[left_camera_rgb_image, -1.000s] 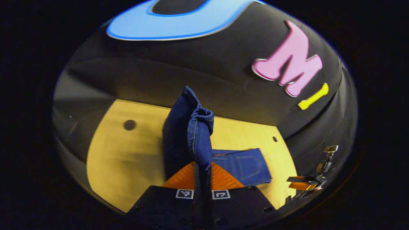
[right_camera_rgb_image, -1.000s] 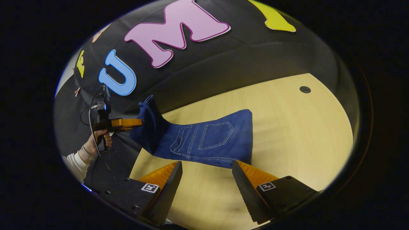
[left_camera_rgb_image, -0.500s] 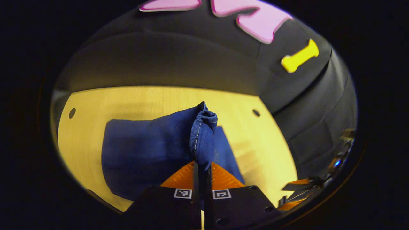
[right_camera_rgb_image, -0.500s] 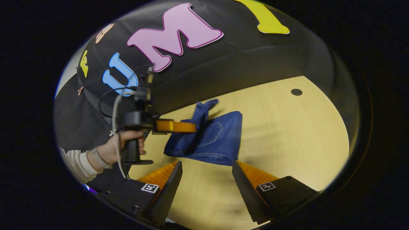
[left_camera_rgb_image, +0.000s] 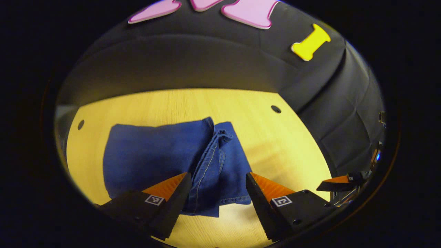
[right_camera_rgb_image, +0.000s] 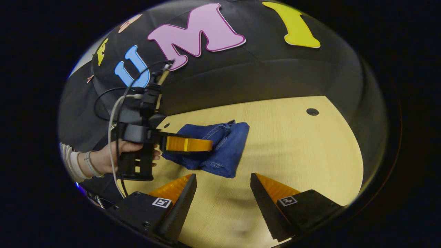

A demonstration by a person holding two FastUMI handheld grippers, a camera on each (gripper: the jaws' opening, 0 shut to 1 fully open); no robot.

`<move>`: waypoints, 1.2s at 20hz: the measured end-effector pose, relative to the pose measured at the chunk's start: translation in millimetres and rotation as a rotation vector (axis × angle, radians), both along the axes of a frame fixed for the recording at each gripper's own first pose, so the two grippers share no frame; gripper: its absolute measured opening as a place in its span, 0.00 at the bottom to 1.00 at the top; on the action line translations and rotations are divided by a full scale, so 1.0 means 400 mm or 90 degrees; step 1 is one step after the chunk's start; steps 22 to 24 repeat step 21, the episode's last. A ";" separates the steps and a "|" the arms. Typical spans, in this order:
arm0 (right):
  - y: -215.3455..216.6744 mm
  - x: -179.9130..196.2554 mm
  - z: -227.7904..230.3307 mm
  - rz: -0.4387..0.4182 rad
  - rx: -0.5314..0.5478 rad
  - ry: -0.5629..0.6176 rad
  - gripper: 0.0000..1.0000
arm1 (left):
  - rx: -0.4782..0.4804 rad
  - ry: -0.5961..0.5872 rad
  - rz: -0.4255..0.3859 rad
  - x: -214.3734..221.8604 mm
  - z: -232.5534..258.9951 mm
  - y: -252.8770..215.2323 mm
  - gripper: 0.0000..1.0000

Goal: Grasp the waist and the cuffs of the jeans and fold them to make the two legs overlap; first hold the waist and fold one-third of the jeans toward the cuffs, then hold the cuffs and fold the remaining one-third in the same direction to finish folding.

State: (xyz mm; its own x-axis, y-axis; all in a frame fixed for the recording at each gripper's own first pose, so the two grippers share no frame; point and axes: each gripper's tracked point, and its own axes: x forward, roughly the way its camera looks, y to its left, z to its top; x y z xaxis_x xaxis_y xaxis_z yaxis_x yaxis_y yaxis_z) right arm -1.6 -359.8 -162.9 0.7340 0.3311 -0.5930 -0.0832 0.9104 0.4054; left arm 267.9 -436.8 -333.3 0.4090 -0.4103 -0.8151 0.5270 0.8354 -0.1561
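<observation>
Both tongs released; folded jeans (left_camera_rgb_image: pixel 162 158) flat on pale wood table (left_camera_rgb_image: pixel 282 144), black cloth wall behind

Light wood table (left_camera_rgb_image: pixel 282 144), matte top, grain visible. Small round dark holes in top: one far right (left_camera_rgb_image: pixel 275 109), one far left (left_camera_rgb_image: pixel 80 124). Black cloth wall (right_camera_rgb_image: pixel 275 72) behind table.

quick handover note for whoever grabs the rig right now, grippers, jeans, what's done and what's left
Left gripper: jaws open, holding nothing, poised just above the jeans.
Right gripper: jaws open, empty, over bare table, apart from the jeans.
Jeans: lying on the wooden table as a compact folded bundle, with a bunched, rumpled ridge on top.
Done: both thirds look folded over.
Left: probably only flattening the ridge and withdrawing both grippers.
</observation>
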 end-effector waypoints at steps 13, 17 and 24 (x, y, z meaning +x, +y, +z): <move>0.061 -0.239 0.429 -0.089 -0.116 -0.215 0.97 | -0.054 -0.286 0.044 -0.475 0.504 0.284 0.97; 0.104 -0.358 0.567 -0.102 -0.162 -0.299 0.98 | -0.083 -0.352 0.093 -0.607 0.630 0.369 0.97; 0.136 -0.410 0.667 -0.120 -0.192 -0.357 0.98 | -0.085 -0.430 0.108 -0.684 0.753 0.430 0.97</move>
